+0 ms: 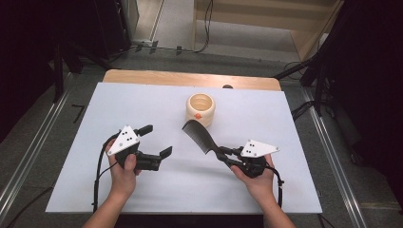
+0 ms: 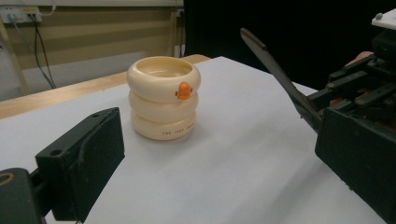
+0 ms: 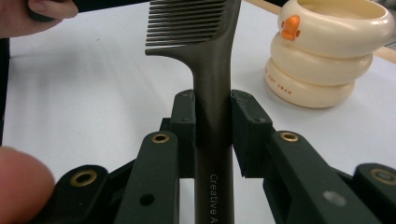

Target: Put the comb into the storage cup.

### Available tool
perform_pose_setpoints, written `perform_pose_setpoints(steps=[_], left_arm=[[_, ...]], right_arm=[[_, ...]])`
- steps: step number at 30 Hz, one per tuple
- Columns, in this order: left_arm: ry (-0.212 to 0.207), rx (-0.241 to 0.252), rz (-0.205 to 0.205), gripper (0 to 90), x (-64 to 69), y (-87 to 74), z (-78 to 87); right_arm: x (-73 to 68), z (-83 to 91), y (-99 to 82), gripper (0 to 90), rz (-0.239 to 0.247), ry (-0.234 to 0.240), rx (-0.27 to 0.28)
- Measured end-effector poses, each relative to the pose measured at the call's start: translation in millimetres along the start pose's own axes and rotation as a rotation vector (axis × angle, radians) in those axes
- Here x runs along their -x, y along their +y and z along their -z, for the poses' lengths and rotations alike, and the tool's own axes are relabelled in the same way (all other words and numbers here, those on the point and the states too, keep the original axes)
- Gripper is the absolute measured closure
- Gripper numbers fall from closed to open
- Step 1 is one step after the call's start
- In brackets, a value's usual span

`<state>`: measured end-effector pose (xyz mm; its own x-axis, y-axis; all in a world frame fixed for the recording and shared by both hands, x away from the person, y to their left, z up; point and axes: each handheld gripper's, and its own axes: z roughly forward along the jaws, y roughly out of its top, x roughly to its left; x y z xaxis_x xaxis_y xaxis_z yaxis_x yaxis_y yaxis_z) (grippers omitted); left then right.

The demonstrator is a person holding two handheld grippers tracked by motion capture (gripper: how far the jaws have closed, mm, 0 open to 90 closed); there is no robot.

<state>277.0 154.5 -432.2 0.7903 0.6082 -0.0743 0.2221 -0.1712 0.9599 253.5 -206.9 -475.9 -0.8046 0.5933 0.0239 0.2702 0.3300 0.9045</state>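
A dark comb [image 1: 197, 135] is held above the white table, its toothed end pointing toward the far left. My right gripper [image 1: 222, 153] is shut on the comb's handle [image 3: 213, 140], both pads pressing its sides. A cream ring-shaped cup [image 1: 200, 109] with an orange beak stands upright at the table's far middle, also seen in the left gripper view as the cup [image 2: 163, 97] and in the right gripper view as the cup [image 3: 327, 51]. My left gripper [image 1: 157, 140] is to the left of the comb, jaws wide open and empty, aimed toward the cup.
The white sheet [image 1: 95, 123] covers the table, with a wooden edge [image 1: 190, 78] showing at the back. Dark stands and cables [image 1: 309, 71] sit on the floor around the table. The person's hands [image 1: 124, 178] hold both grippers near the front edge.
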Motion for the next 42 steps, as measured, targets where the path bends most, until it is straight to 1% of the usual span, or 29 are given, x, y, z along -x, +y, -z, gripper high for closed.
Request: perform_pose_setpoints(steps=[5,14,17,21,24,26,27,28,29,30,31,32,33,34,35,39,41,42], left_arm=[[-0.021,0.003,0.002,1.2,4.6,3.5,-8.2],[-0.064,0.002,0.002,1.2,13.7,10.2,-23.1],[-0.089,0.002,0.014,1.2,16.0,11.7,-27.9],[-0.098,-0.006,0.019,1.2,20.5,13.6,-34.9],[-0.106,-0.008,0.034,1.2,23.5,14.4,-39.6],[-0.106,-0.013,0.051,4.8,25.3,15.2,-43.1],[-0.113,-0.013,0.063,5.7,26.7,15.7,-45.5],[-0.113,-0.013,0.063,5.9,26.7,15.7,-45.5],[-0.109,-0.016,0.066,8.8,27.4,16.1,-46.5],[-0.104,-0.015,0.076,8.8,28.5,16.6,-47.7],[-0.099,-0.015,0.085,13.8,29.4,17.0,-48.7],[-0.105,-0.016,0.091,14.4,29.8,17.2,-50.0],[-0.104,-0.02,0.11,17.0,31.6,17.6,-52.6],[-0.104,-0.02,0.11,19.7,31.6,17.6,-52.6],[-0.104,-0.021,0.115,19.7,32.4,17.7,-53.8],[-0.099,-0.024,0.132,28.0,35.6,17.6,-57.7],[-0.09,-0.03,0.145,31.4,37.1,17.7,-59.3],[-0.089,-0.031,0.149,35.2,37.4,17.6,-59.9]], right_arm=[[-2.6,-1.9,-0.8,70.4,0.002,0.01,0.0],[-7.2,-2.8,0.9,70.4,0.021,0.008,0.011],[-7.9,-2.6,1.3,70.4,0.024,0.009,0.016],[-9.8,-2.7,1.8,70.4,0.034,0.008,0.023],[-10.5,-2.3,2.1,70.4,0.036,0.006,0.026],[-11.4,-1.6,2.6,70.4,0.037,0.004,0.032],[-11.5,-1.6,2.7,70.4,0.04,0.005,0.036],[-11.5,-1.6,2.7,70.4,0.04,0.005,0.036],[-12.0,-1.4,2.8,70.4,0.043,0.004,0.039],[-12.0,-1.4,2.8,70.4,0.043,0.004,0.039],[-12.9,-1.4,2.9,70.4,0.046,0.005,0.041],[-13.2,-1.6,3.0,70.4,0.05,0.005,0.042],[-13.6,-1.5,3.0,70.4,0.053,0.006,0.044],[-14.1,-1.6,3.2,70.4,0.054,0.007,0.047],[-14.1,-1.6,3.2,70.4,0.054,0.007,0.047],[-16.6,-1.8,3.7,70.4,0.063,0.01,0.054],[-17.0,-2.4,3.8,70.4,0.076,0.009,0.057],[-18.0,-2.5,3.9,70.4,0.076,0.009,0.058]])
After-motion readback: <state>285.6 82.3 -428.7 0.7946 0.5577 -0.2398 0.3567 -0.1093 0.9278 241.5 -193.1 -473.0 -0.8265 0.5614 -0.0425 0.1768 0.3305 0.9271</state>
